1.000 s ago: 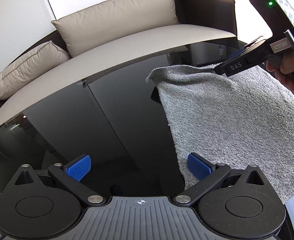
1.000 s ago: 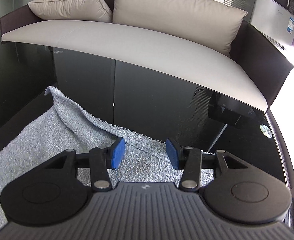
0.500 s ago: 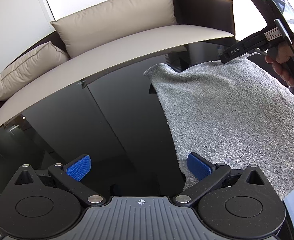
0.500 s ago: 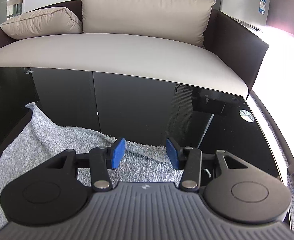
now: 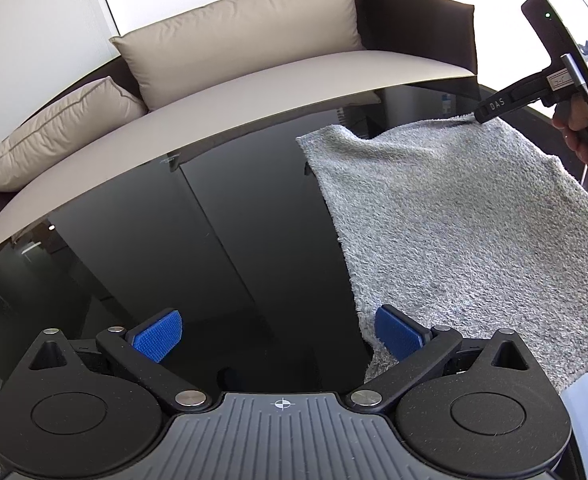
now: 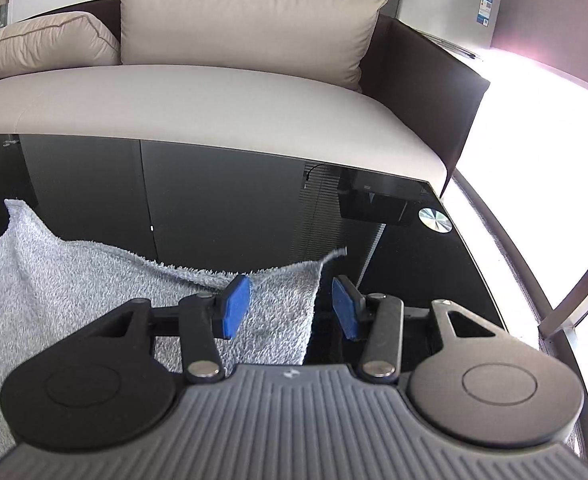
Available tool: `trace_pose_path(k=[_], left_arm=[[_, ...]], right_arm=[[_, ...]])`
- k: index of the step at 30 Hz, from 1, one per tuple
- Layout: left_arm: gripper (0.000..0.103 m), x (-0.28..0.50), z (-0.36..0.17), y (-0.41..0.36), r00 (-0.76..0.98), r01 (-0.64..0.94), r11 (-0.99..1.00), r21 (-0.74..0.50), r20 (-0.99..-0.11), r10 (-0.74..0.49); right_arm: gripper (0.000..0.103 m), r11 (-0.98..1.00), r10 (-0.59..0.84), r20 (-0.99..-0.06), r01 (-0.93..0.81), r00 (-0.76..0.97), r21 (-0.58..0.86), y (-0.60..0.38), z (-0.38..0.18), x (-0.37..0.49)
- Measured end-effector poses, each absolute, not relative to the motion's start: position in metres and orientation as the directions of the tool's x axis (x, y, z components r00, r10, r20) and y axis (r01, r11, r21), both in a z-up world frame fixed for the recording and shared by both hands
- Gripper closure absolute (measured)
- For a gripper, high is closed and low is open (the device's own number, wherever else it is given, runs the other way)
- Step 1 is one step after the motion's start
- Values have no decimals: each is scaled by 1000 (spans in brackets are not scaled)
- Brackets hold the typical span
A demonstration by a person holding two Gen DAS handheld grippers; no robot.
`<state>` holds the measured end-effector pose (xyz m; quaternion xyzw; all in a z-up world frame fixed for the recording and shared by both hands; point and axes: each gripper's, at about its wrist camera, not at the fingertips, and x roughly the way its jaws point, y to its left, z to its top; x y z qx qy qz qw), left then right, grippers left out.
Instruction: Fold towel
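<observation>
My left gripper jaws spread wide by the towel edge, my right gripper jaws apart over its far corner, black tabletop under it

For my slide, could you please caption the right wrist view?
Open right gripper straddling the far right corner of a grey towel on a black glass table.

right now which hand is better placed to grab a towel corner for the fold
Right. The right tongs are open with the towel's far right corner standing between the pads. The left tongs are open over bare black table, with only the towel's edge at one pad.
</observation>
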<state>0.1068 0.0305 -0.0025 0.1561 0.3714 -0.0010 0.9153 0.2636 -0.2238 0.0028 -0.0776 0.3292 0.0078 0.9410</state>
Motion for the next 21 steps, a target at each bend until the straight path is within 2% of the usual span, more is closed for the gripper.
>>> trace_pose_path(k=[6,9,14,17,21], left_arm=[[1,107,-3,31,723,121,951,284,-682,112],[1,107,-3,31,722,120,952,283,-683,112],[1,107,-3,29,720,116,955,274,-686,109],[1,108,-4,29,719,102,958,269,-685,116],[1,104,-5,28,723,71,961,266,-678,134]], right_arm=[[55,987,124,-664,-158,737,10,-230,7,267],[55,989,80,-665,-143,743,-41,-224,4,268],[55,991,60,-679,-126,731,-49,-225,2,268],[50,992,43,-679,-114,733,-60,-227,1,267],[49,992,22,-677,-98,735,-74,-230,0,266]])
